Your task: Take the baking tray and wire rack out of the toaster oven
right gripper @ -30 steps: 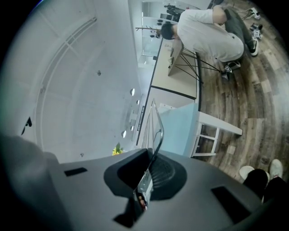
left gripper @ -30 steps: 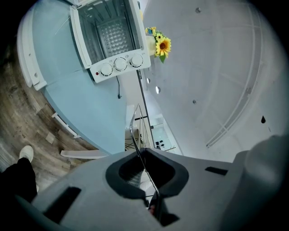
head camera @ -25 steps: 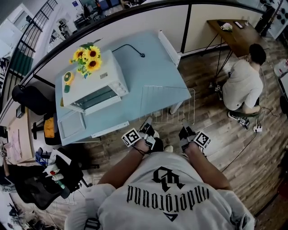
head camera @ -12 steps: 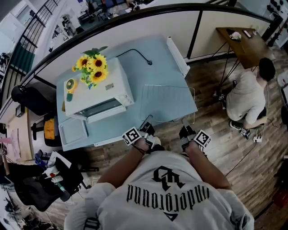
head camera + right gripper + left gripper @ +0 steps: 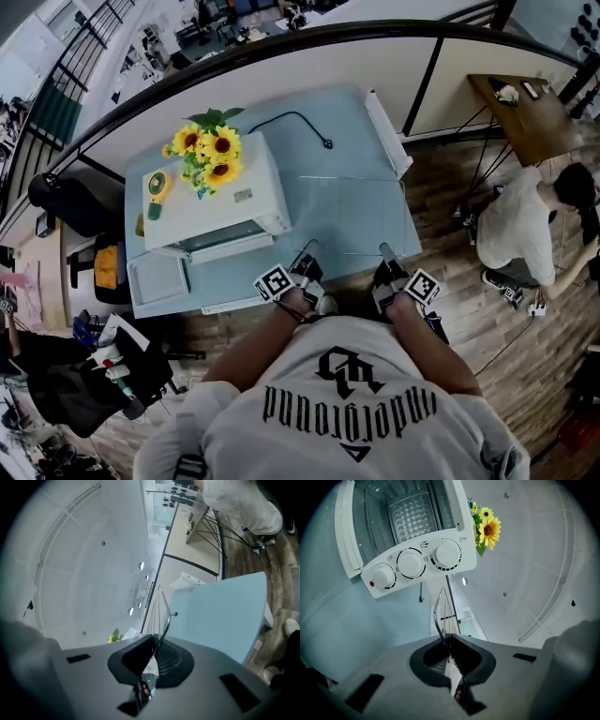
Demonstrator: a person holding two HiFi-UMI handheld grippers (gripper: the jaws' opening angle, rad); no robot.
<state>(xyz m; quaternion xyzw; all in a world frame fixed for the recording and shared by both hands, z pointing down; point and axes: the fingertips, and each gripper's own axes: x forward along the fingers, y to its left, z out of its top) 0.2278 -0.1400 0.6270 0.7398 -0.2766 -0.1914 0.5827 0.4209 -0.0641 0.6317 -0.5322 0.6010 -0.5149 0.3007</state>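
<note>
Over the worktop point(image 5: 309, 141), right of the toaster oven point(image 5: 211, 197), my left gripper point(image 5: 307, 255) and right gripper point(image 5: 384, 255) hold the wire rack point(image 5: 358, 216), jaws clamped on its near edge. With the baking tray point(image 5: 157, 278) already out, I judge only setting the rack down remains.

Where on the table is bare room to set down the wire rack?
Free: the right half of the table, between the toaster oven and the right edge, in front of the power cable; the wire rack hangs over it. Crowded: the left side, with the oven and the baking tray at the front corner.
</note>
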